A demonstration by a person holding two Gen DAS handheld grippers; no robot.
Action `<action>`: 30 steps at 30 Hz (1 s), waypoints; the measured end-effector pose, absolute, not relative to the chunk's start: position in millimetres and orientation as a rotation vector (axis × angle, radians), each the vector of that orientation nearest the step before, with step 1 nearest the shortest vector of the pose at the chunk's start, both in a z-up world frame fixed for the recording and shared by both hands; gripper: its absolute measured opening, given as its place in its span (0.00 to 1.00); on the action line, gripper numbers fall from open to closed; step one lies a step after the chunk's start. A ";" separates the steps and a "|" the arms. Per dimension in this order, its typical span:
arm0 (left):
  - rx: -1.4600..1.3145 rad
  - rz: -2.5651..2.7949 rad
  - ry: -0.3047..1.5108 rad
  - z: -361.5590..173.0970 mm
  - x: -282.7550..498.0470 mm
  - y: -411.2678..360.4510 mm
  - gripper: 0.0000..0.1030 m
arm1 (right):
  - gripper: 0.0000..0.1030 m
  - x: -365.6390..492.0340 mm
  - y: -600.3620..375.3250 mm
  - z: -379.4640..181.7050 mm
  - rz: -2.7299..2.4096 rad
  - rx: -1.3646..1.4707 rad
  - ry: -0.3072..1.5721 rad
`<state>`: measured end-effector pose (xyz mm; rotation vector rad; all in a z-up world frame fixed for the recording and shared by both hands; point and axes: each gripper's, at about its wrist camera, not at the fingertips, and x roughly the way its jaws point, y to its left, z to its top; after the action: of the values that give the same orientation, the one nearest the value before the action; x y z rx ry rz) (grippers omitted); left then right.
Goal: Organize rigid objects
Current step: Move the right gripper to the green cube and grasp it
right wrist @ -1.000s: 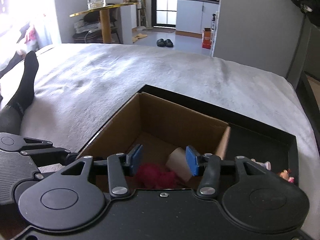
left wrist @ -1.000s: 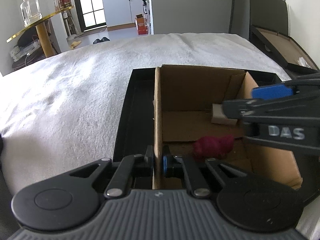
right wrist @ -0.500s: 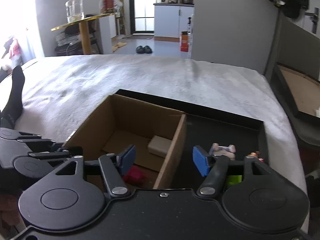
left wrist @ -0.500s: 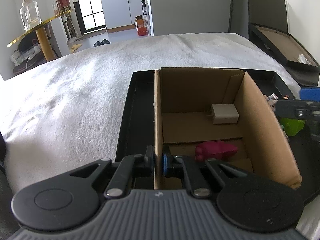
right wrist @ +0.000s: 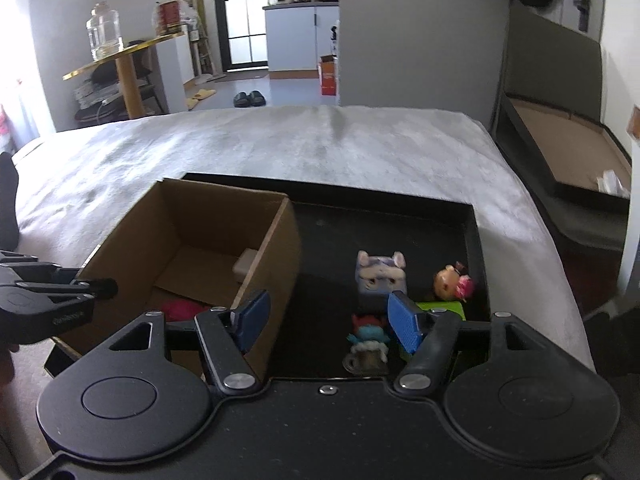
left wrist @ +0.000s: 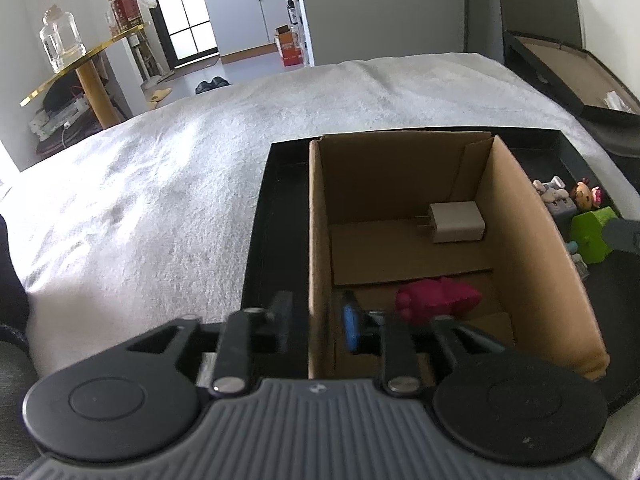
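A cardboard box (left wrist: 532, 248) (right wrist: 276, 256) stands in the left part of a black tray (right wrist: 478, 248). Inside lie a white charger (left wrist: 456, 222) and a red toy (left wrist: 436, 300). My left gripper (left wrist: 318, 320) straddles the box's left wall, its jaws now slightly apart. My right gripper (right wrist: 328, 320) is open and empty above the tray. Beneath and ahead of it sit a blue-haired figure (right wrist: 368, 340), a grey block-shaped animal toy (right wrist: 382, 276), a small doll (right wrist: 454, 282) and a green toy (right wrist: 440, 308) (left wrist: 592, 236).
The tray rests on a white blanket (right wrist: 320, 148) covering a bed. A second open flat box (right wrist: 560, 148) stands at the right. A gold side table (right wrist: 120, 56) with a glass jar stands far left. A dark sock-clad leg (right wrist: 8, 200) lies at the left edge.
My right gripper has left the cardboard box and moved right over the tray's toys. My left gripper's jaws have loosened from the box's left wall.
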<state>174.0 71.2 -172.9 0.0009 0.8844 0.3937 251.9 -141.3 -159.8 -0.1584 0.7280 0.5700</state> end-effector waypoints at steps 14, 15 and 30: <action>0.009 0.414 0.907 -179.1 180.4 67.3 0.80 | 0.80 272.7 -177.7 -201.1 0.490 -0.098 0.800; 0.009 0.417 0.907 -179.5 180.9 67.2 0.81 | 0.80 275.5 -179.7 -203.5 0.485 -0.091 0.802; 0.019 0.460 0.952 -184.5 192.3 64.0 0.85 | 0.69 310.4 -198.9 -230.9 0.483 -0.046 0.766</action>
<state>192.3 64.0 -184.5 0.0193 0.9518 0.4602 310.4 -198.9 -230.9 -0.0461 0.7657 0.4833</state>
